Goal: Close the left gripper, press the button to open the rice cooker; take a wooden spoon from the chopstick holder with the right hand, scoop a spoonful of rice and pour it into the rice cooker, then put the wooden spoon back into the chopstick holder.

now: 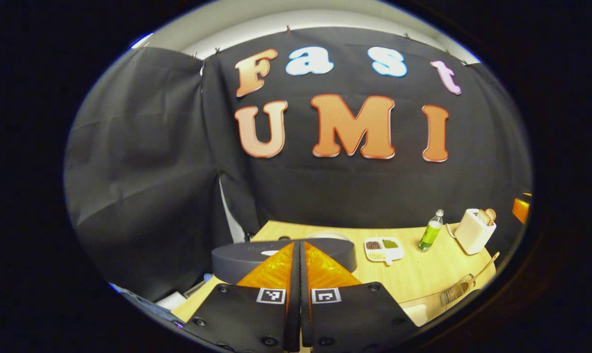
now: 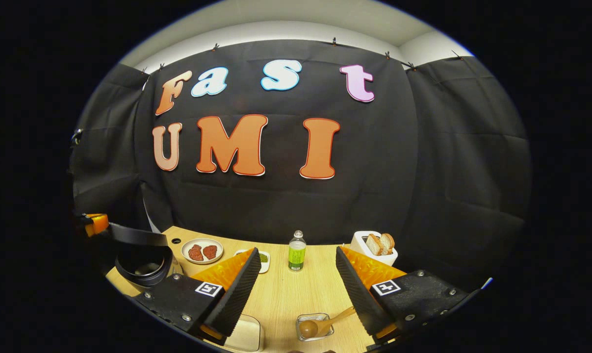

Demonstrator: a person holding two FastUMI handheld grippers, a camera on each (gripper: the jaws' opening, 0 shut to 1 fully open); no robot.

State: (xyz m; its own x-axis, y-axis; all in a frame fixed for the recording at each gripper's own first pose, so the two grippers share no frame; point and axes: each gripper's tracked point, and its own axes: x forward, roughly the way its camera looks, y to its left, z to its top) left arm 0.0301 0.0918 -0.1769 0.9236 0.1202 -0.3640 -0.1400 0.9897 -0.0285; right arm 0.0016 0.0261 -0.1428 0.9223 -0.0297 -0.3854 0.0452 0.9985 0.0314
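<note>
Light wooden desk [image 2: 296, 294] carries rice cooker [image 2: 143, 267], meat plate [image 2: 202, 251], bottle [image 2: 296, 252], toaster [image 2: 374, 247], spoon holder [image 2: 315, 327].

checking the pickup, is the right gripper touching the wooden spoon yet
Apart. The right gripper view shows the right gripper open, the wooden spoon lying low between its fingers with bare table around it.

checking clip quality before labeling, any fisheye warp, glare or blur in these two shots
Left gripper view: strong fisheye bend, table edge curves; shut left tool large and a little soft, the green bottle sharper. Right gripper view: same warp, even lighting, no hard glare; wooden spoon in its clear holder readable, rice cooker dark at the rim.
</note>
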